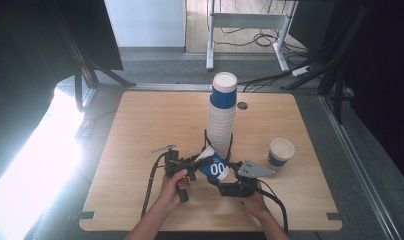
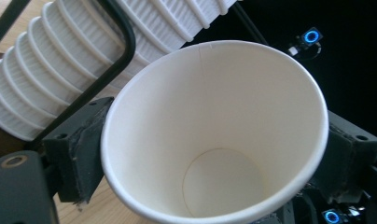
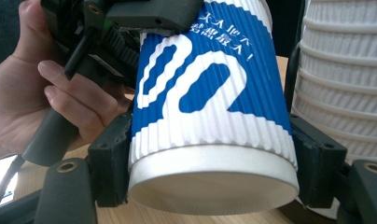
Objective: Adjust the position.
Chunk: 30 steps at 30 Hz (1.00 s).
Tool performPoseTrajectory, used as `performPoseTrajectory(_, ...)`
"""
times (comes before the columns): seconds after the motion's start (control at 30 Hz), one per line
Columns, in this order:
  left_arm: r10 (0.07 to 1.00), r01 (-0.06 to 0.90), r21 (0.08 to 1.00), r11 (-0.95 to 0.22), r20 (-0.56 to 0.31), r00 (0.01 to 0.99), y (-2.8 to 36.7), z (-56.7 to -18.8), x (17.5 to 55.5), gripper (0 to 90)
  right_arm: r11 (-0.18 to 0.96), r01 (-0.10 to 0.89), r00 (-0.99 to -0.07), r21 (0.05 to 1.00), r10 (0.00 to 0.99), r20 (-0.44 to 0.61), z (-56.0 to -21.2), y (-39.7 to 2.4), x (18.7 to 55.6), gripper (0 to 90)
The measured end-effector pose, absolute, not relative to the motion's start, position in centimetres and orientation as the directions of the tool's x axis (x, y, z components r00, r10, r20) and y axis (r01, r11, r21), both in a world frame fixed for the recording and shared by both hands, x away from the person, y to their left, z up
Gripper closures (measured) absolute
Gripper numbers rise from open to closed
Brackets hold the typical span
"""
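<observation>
Holding a blue-and-white ribbed paper cup (image 1: pixel 216 166) at the table's (image 1: pixel 140 125) 6 o'clock edge, just below the cup stack (image 1: pixel 222 117), I keep my right gripper (image 3: pixel 210 154) clamped near its base; my left gripper (image 2: pixel 214 154) jaws flank its rim.

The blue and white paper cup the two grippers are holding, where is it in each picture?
High view: the blue and white paper cup lies tipped, low centre.
Left gripper view: its open mouth faces the camera.
Right gripper view: its ribbed side and base sit mid-frame.
Shared landmark: the tall cup stack beside it.
</observation>
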<state>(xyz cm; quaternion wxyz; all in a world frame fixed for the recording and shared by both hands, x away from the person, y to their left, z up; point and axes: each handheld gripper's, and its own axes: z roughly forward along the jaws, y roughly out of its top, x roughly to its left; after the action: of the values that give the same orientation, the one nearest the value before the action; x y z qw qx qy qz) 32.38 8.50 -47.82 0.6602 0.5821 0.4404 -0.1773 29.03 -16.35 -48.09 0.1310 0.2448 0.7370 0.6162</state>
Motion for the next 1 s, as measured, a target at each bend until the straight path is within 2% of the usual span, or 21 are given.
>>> performPoseTrajectory(0.3, 0.245, 0.783, 0.576, 0.236, -0.815, 0.525, 8.0, -48.0, 32.5, 4.5, 0.105, 0.162, -0.835, 0.981, 0.544, 0.079, -47.8, -16.1, 28.8, 28.2)
performPoseTrajectory(0.4, 0.241, 0.787, 0.573, 0.230, -0.817, 0.524, 7.7, -48.0, 32.5, 4.7, 0.103, 0.160, -0.839, 0.982, 0.539, 0.080, -47.8, -16.0, 28.8, 28.2)
performPoseTrajectory(0.6, 0.261, 0.774, 0.589, 0.234, -0.805, 0.533, 7.5, -47.9, 32.4, 14.6, 0.126, 0.162, -0.844, 0.979, 0.532, 0.071, -48.0, -15.7, 28.7, 28.1)
performPoseTrajectory(1.0, 0.293, 0.750, 0.620, 0.233, -0.780, 0.553, 7.5, -47.8, 32.1, 17.4, 0.133, 0.180, -0.849, 0.975, 0.522, 0.085, -48.1, -15.7, 28.9, 26.8)
